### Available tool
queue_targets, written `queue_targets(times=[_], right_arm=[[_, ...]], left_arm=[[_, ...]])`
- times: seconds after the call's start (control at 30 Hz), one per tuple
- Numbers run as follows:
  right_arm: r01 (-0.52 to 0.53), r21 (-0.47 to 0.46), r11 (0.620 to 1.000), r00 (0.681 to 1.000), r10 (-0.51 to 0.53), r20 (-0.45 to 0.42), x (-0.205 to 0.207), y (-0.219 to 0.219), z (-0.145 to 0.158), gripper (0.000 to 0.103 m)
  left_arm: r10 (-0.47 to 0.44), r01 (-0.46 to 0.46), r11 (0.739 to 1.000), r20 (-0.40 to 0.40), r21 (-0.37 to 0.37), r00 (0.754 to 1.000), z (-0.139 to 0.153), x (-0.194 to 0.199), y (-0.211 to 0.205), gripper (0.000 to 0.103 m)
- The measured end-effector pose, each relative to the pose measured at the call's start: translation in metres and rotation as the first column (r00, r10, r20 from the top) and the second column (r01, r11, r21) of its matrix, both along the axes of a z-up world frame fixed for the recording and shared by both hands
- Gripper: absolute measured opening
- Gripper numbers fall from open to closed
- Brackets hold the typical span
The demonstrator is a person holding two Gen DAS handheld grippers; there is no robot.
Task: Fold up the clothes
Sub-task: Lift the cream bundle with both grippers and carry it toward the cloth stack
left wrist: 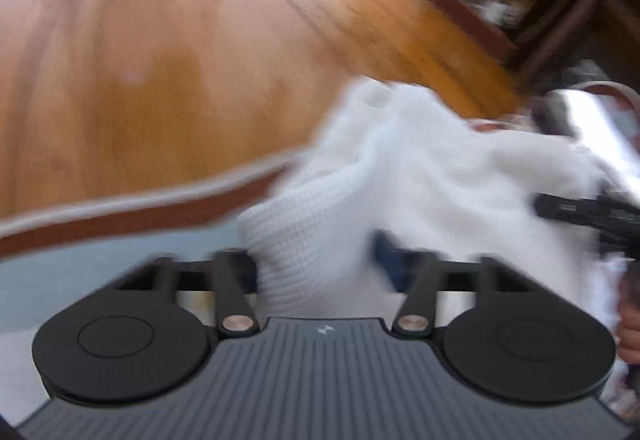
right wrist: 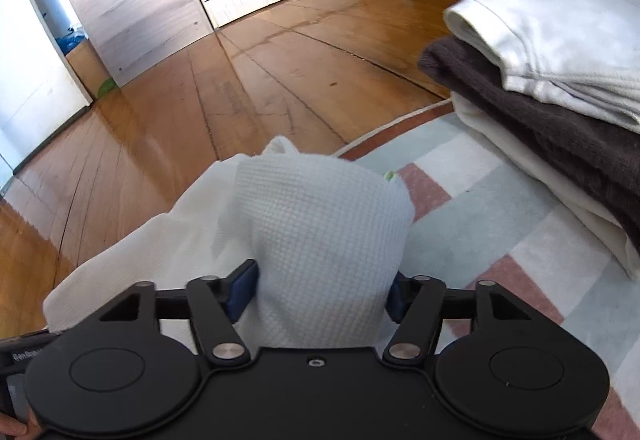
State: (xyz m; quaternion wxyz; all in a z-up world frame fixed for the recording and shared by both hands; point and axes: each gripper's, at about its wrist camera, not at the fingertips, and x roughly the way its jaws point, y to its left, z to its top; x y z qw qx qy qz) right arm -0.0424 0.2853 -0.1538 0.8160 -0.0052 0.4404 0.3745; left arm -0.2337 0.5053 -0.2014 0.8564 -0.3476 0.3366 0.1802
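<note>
Both tongs angled down, left tongs [left wrist: 320, 264] pinching white waffle cloth [left wrist: 400, 176], right tongs [right wrist: 320, 292] spread — cloth between.

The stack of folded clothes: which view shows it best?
The right wrist view. There the stack of folded clothes sits sharp at the right edge on the rug, white over dark brown over cream. The left wrist view is blurred and shows no clear stack, only the white waffle cloth.
</note>
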Motion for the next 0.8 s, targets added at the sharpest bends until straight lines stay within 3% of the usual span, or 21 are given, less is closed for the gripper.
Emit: queue_targets(times=[0.03,0.1,0.17,0.2,0.23,0.27,0.3,0.4,0.5,0.6,0.8], right_arm=[[0.018,0.020,1.000,0.998,-0.016,-0.062,0.008,-0.002,-0.007,0.082],[0.055,0.061,0.997,0.977,-0.041,-0.208,0.025,-0.005,-0.023,0.084],[0.141,0.174,0.975,0.912,-0.059,-0.406,0.040,-0.013,-0.043,0.086],[0.210,0.232,0.950,0.871,-0.073,-0.486,0.044,-0.019,-0.050,0.081],[0.285,0.261,0.922,0.825,-0.097,-0.557,0.046,-0.024,-0.055,0.066],[0.362,0.275,0.891,0.774,-0.123,-0.621,0.046,-0.031,-0.059,0.061],[0.375,0.275,0.885,0.770,-0.132,-0.625,0.045,-0.032,-0.056,0.055],[0.222,0.261,0.939,0.890,-0.085,-0.449,0.028,-0.021,-0.019,0.046],[0.092,0.274,0.957,0.956,-0.008,-0.293,0.001,-0.009,0.019,0.045],[0.032,0.293,0.956,0.983,0.024,-0.184,-0.024,-0.003,0.048,0.045],[-0.007,0.319,0.948,0.990,0.052,-0.132,-0.052,0.010,0.072,0.045]], left_arm=[[-0.004,0.004,1.000,0.005,-0.011,1.000,-0.001,0.001,-0.002,0.023],[-0.010,0.010,0.999,-0.011,0.041,1.000,0.001,0.004,-0.008,0.021],[-0.010,0.012,0.994,-0.023,0.106,1.000,0.005,0.006,-0.015,0.020],[-0.013,0.016,0.991,-0.022,0.131,1.000,0.007,0.006,-0.018,0.020],[-0.018,0.021,0.989,-0.026,0.148,1.000,0.008,0.006,-0.020,0.019],[-0.023,0.028,0.986,-0.031,0.162,0.999,0.009,0.006,-0.021,0.019],[-0.027,0.032,0.985,-0.032,0.172,0.999,0.011,0.005,-0.022,0.018],[-0.035,0.038,0.980,-0.019,0.193,0.999,0.021,0.000,-0.023,0.017],[-0.047,0.052,0.960,-0.022,0.275,0.999,0.036,-0.005,-0.027,0.017],[-0.016,0.006,0.956,0.033,0.294,0.999,0.047,-0.026,-0.020,0.017],[0.118,-0.135,0.965,0.087,0.226,0.989,0.061,-0.079,-0.022,0.017]])
